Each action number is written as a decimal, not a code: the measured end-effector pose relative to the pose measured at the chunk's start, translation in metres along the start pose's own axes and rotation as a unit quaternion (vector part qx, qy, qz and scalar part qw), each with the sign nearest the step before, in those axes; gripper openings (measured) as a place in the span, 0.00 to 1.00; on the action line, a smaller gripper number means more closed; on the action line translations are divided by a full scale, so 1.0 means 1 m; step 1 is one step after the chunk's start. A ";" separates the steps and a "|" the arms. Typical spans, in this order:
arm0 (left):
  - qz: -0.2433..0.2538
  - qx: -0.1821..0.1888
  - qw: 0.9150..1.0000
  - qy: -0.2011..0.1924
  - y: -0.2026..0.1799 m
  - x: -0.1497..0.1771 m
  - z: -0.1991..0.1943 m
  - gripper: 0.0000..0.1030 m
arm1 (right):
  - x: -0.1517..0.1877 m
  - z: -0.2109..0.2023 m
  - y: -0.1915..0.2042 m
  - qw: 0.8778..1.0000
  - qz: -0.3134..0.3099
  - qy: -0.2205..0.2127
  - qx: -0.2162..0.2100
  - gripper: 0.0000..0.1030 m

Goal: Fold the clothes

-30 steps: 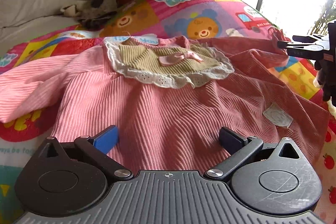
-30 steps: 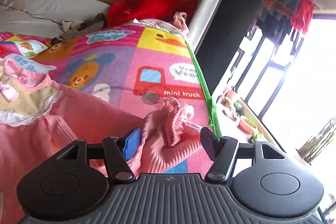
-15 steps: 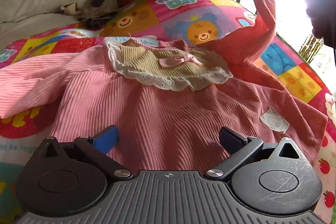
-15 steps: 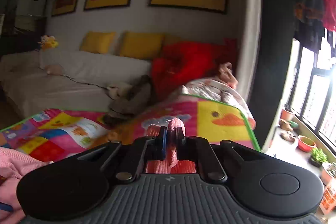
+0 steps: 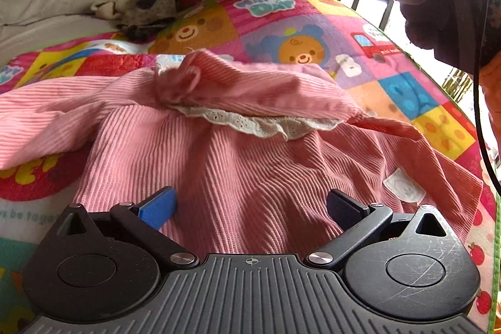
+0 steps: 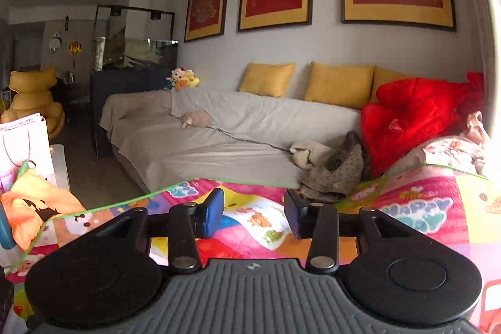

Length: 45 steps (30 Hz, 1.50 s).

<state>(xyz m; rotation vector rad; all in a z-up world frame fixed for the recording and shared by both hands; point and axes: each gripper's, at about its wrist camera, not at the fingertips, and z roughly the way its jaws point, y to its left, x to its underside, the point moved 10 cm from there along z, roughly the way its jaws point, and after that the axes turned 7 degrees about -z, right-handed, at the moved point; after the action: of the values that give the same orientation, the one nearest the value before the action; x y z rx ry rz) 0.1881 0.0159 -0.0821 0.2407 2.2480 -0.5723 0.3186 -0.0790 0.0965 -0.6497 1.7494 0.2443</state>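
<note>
Pink ribbed corduroy child's top (image 5: 244,171) lies flat on the colourful cartoon-patchwork play mat (image 5: 281,17). Its right sleeve (image 5: 256,86) is folded across the chest and covers most of the white lace collar (image 5: 260,122); the cuff ends near the neckline. Left sleeve (image 5: 53,121) is spread out to the left, edge on the mat. Hem reaches the near edge of the left wrist view.

Left tool (image 5: 250,205): jaws wide, empty, just over the hem, fabric between the fingers but not pinched.

Right tool (image 6: 253,216): jaws partly apart, empty, above bare mat beyond the top.

Bare mat far and right of the garment; green mat border (image 6: 125,202) at the far-left edge, grey sofa (image 6: 219,127) behind.
</note>
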 end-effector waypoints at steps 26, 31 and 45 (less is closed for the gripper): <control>-0.268 -0.196 0.937 -0.112 0.139 -0.051 -0.047 1.00 | 0.203 -0.022 -0.038 0.967 0.221 0.123 -0.017 0.57; -0.300 -0.241 0.915 -0.118 0.170 -0.048 -0.050 0.96 | 0.201 -0.024 -0.038 0.968 0.222 0.118 -0.018 0.61; -0.177 -0.278 0.930 -0.165 0.158 -0.091 -0.042 0.03 | 0.201 -0.026 -0.036 0.968 0.222 0.115 -0.017 0.66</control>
<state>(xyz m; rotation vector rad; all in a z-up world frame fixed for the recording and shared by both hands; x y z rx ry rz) 0.2765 0.1760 -0.0409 -0.5207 2.0284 -0.1184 0.2869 -0.1806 -0.0793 -0.3097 2.1084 0.5261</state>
